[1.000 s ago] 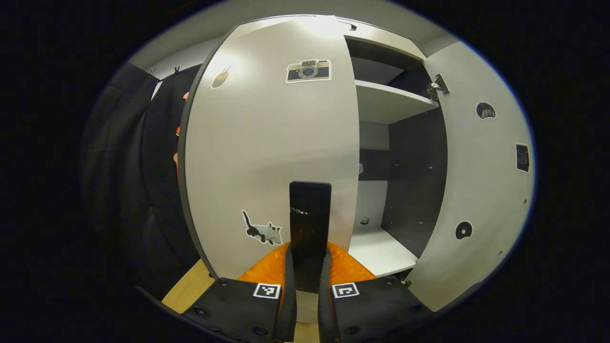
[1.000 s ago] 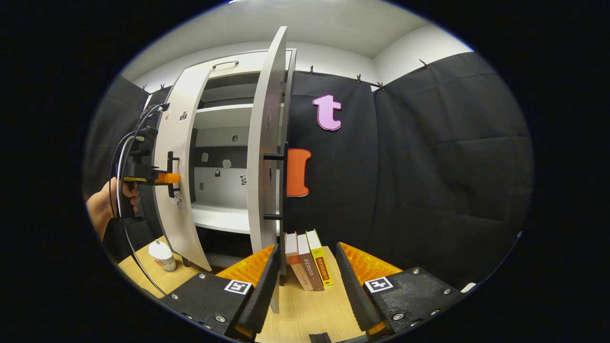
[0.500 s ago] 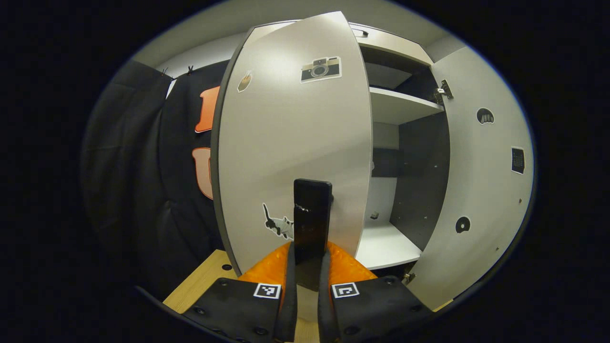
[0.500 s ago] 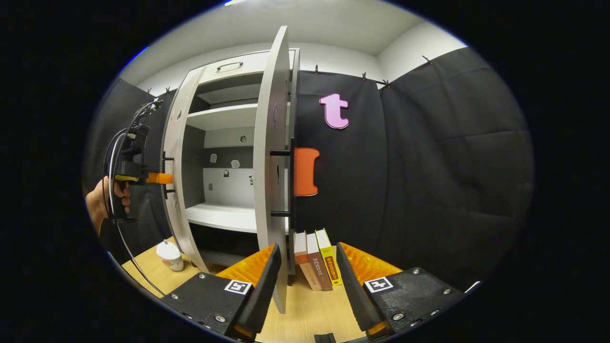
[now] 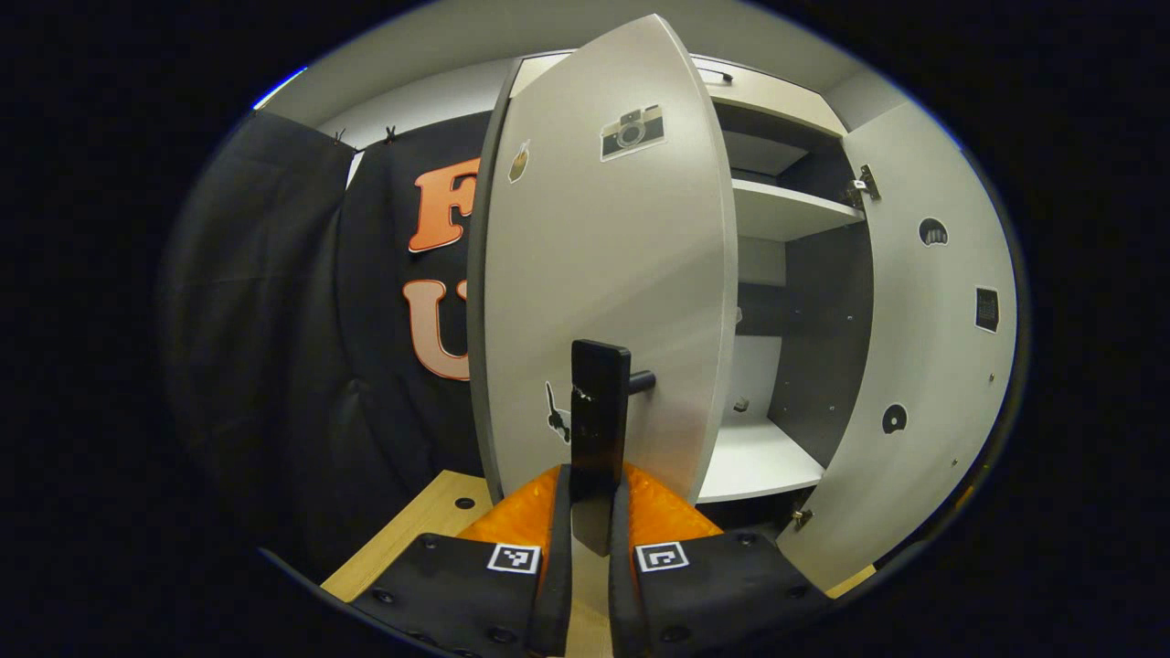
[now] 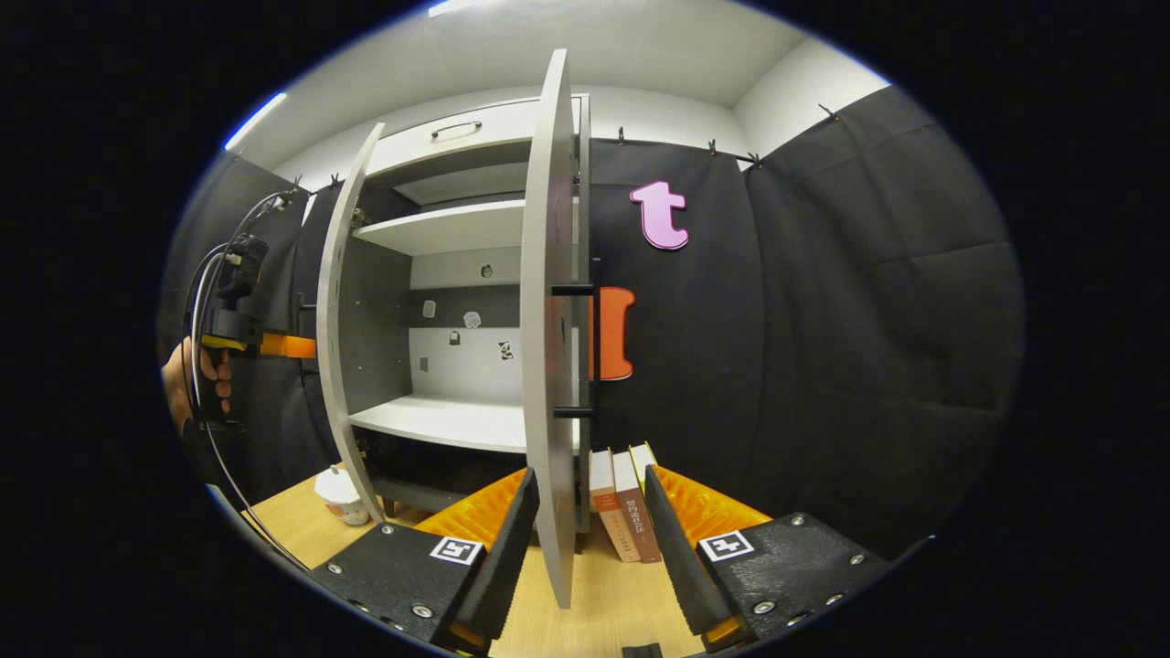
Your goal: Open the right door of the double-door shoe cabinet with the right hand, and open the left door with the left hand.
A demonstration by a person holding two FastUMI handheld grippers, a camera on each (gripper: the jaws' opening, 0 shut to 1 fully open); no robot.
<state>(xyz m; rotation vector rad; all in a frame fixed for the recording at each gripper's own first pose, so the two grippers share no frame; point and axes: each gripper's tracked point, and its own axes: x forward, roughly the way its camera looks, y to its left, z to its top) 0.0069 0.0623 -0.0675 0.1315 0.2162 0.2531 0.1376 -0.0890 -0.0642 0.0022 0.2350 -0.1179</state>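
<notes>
Both doors of the shoe cabinet stand swung out, so the task looks nearly done. The left gripper has its jaws closed tight on the dark handle of the left door. The right gripper is spread wide and grips nothing, with the right door edge-on between its jaws. What seems left is letting go of the left handle.
</notes>
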